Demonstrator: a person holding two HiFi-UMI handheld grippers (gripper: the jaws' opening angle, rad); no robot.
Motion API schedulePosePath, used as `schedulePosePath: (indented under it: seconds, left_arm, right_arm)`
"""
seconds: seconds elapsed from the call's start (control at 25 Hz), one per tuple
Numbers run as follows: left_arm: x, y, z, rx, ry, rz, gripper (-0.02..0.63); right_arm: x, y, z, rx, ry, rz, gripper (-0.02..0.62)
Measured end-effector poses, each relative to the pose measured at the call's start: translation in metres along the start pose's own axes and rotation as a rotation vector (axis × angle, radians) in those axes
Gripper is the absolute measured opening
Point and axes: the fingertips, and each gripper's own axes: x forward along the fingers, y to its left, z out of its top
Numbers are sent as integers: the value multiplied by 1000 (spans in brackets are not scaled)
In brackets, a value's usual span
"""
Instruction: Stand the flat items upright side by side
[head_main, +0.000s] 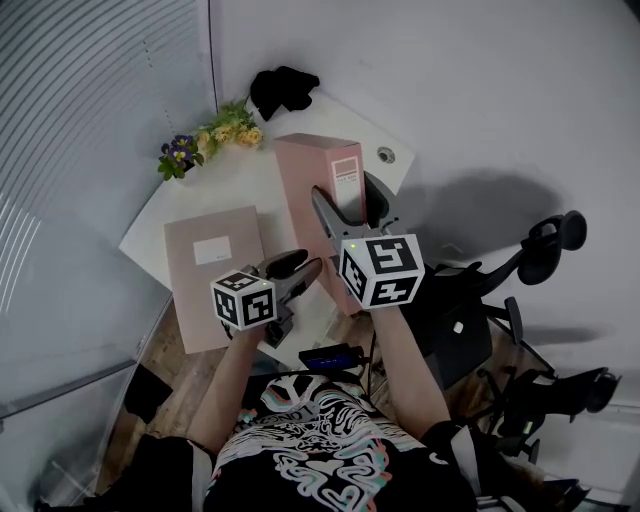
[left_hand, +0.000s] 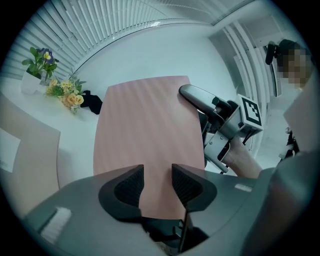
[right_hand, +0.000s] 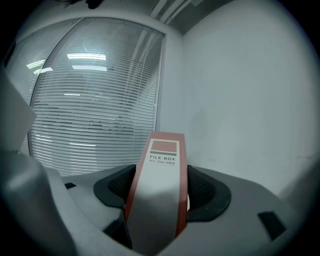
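The step in hand looks like the raising of the 1st of 2 file boxes. The right hand-held gripper (head_main: 350, 205) is closed on the spine of the held box (head_main: 310, 180). In the right gripper view both pads press on the 2 sides of the labelled spine. This box is at the right edge of the desk (head_main: 240, 180), lifted on its side, with its broad pink face turned to the left. I cannot tell if its lower edge touches the desk.

The left hand-held gripper (head_main: 305, 265) has its jaws half apart and holds nothing. In the left gripper view the pink face fills the gap, but it lies behind the jaws and is wider than them, so the pads do not press on it. It waits just beside the near lower part of the held box.

The flat box (head_main: 212, 275) lies on its face near the left edge, well apart from the held one. So I judge the task less than half done.

Next, the held box needs to come fully vertical on its short bottom edge, probably with the left jaws steadying the face. The right jaws should open only when it stands alone. After that, the flat box must be lifted and set close beside it.
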Motion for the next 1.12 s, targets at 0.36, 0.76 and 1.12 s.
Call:
schedulePosePath:
  seconds: [0.36,0.76,1.12]
  left_arm:
    - [0,-4,-4,12,8,5,160]
    - [-6,-9,-13,13,7,14,161]
    - [-14,-9,-18,15,9,29,161]
  right_arm:
    - [-14,-3,2,4,-112,-79,316]
    - [-30,0,-6,51,-205,-135,316]
    - [-30,-2,-68,166,-41,-151,302]
